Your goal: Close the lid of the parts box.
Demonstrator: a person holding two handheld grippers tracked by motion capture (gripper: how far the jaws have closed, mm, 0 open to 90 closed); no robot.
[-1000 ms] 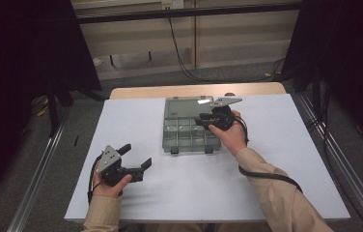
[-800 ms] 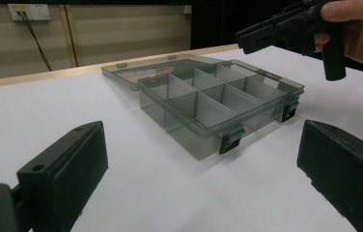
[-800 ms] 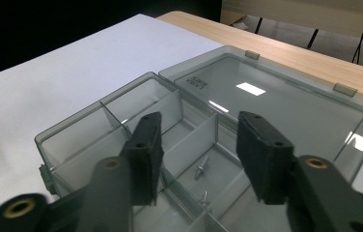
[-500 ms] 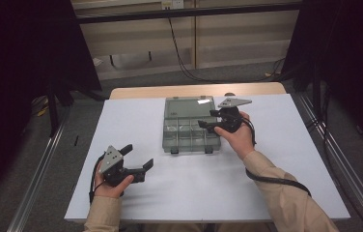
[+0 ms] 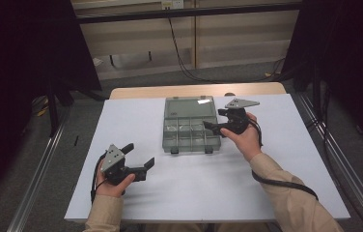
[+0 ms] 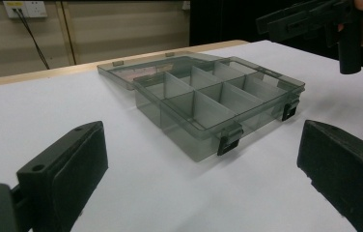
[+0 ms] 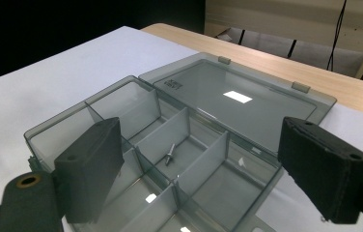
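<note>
Box (image 5: 190, 124): smoked clear organiser, mid-table on white sheet (image 5: 121, 125), lid (image 7: 240, 99) thrown fully back and lying flat toward far edge; latches (image 6: 231, 138) face near side, hanging free.
Screw (image 7: 170, 154): small, lying loose on floor of a middle compartment, tilted against nothing; other compartments look bare. Likely just dropped there.
Right gripper (image 5: 218, 122): over right edge of box, jaws wide apart and have just been opening; nothing between pads (image 7: 91, 164). Reads as release after placing screw, held above dividers so pads clear walls.
Left gripper (image 5: 140, 157): near left of table, well apart from box, jaws spread, empty. Pointed toward box front, probably parked out of the way until needed to steady box or work a latch.
Lid position: flat back, so access from above stays unobstructed.
Next, as judged: withdraw right, then fetch another part or swing lid over.
</note>
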